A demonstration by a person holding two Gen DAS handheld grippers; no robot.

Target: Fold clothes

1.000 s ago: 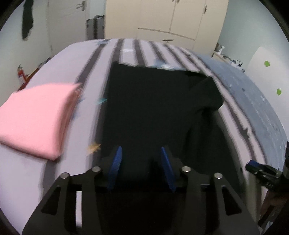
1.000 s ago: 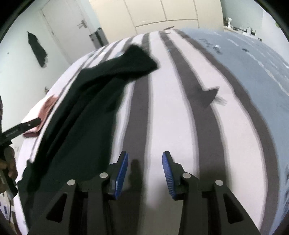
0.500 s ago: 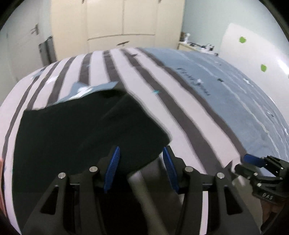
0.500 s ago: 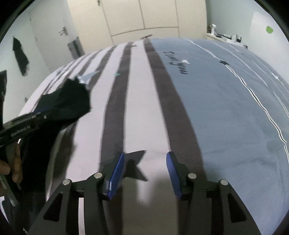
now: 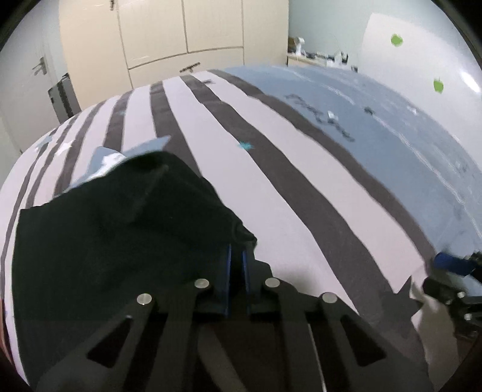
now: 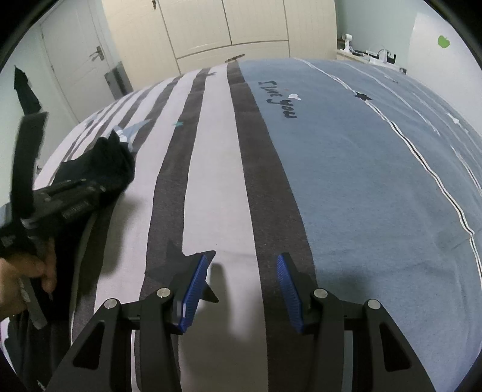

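The left claw (image 5: pixel 236 262) has just been closing, and its two blue pads now stand almost together, pinched on the right-hand edge of the black garment (image 5: pixel 120 229), with a fold of the dark cloth caught between them. The garment lies spread on the bed (image 5: pixel 301 187), over the white and dark grey stripes at the left of the bedcover, and its near corner is drawn into a bunched peak where the claw grips it; a flap of it is folded over on top, its crease running back toward the far edge. In the right wrist view the same garment (image 6: pixel 111 162) shows at the far left as a dark crumpled mass, with the left claw's black body (image 6: pixel 60 202) and the person's hand (image 6: pixel 27 271) on its handle in front of it. The right claw (image 6: pixel 241 283) is partway open, empty, with nothing between its blue pads (image 6: pixel 195 286); it hangs over a white stripe of the bedcover near a printed dark star (image 6: pixel 186 265), well apart from the garment. The right part of the bedcover is blue with dark handwriting (image 6: pixel 280 101) on it. Cream cupboards (image 6: pixel 226 27) stand beyond the bed
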